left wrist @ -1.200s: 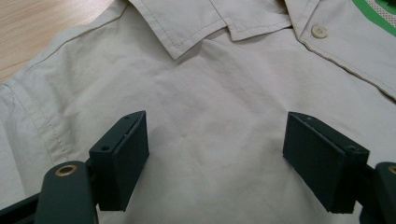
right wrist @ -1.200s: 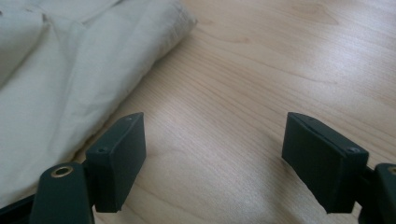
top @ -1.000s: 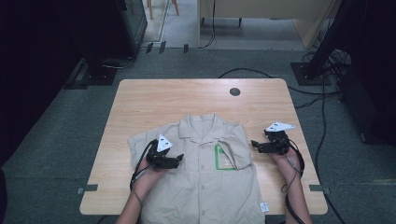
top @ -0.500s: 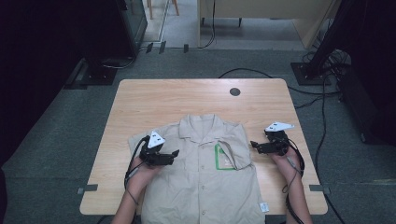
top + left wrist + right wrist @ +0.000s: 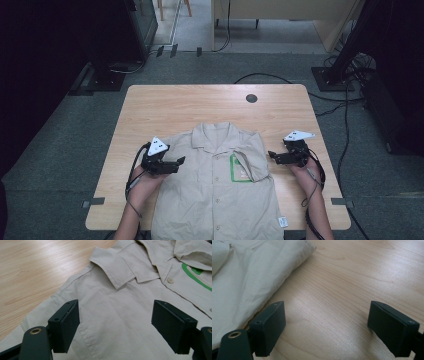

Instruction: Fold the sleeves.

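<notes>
A light wooden table (image 5: 150, 107) stands on grey carpet, with dark equipment stands and cables on the floor to the left and right and a round dark cable hole (image 5: 251, 98) near the table's far edge. A beige short-sleeved shirt (image 5: 215, 200) lies flat, front up, on the near middle of the table, its collar (image 5: 214, 136) toward the far side and its hem reaching the near edge; a row of buttons runs down the centre, and a green-edged patch (image 5: 238, 168) sits on the chest just right of them, partly covered by a fold of cloth. At left, the left gripper (image 5: 178, 163), held in the person's left hand (image 5: 145, 177), is over the shirt's left shoulder area; in the left gripper view its jaws stand wide apart above the cloth, holding nothing, with the collar ahead of them. At right, the right gripper (image 5: 271, 155) is held in the right hand (image 5: 302, 167) just beside the shirt's right sleeve; in the right gripper view its jaws are likewise wide apart over bare wood, the shirt's folded edge (image 5: 287, 272) lying beside the left-hand jaw. A small white label (image 5: 281, 221) shows at the shirt's near right corner.
</notes>
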`<state>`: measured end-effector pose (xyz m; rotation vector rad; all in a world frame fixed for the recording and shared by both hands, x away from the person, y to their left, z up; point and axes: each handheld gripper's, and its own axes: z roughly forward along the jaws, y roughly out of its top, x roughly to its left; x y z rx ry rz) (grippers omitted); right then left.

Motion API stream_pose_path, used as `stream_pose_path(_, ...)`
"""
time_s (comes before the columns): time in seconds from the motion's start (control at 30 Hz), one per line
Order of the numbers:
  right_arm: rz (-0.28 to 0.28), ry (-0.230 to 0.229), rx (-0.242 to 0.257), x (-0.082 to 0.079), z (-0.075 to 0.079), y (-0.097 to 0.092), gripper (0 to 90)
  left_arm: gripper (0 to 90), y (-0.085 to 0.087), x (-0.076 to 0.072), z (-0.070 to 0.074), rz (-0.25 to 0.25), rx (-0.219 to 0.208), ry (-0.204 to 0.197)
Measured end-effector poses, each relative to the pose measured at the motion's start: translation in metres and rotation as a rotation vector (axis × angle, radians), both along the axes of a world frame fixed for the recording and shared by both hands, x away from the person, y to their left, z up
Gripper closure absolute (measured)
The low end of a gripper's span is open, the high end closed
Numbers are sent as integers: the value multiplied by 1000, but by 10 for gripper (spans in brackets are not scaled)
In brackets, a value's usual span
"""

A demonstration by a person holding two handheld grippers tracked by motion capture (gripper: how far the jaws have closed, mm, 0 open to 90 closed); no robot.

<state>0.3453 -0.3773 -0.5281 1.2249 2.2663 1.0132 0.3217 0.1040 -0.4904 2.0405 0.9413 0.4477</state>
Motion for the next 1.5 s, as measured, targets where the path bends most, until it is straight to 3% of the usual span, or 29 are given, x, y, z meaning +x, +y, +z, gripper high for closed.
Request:
stream_pose_path(0.3, -6, 0, 0, 0, 0, 1, 138, 226, 11, 5, 4, -27, -50, 24)
stream_pose_path(0.57, -8, 1, 0, 0, 0, 2, 134, 226, 19, 8, 5, -16, -31, 17)
stream_pose_path(1.5, -17, 4, -3, 0, 0, 4, 120, 226, 36, 26, 5, 24, -38, 1)
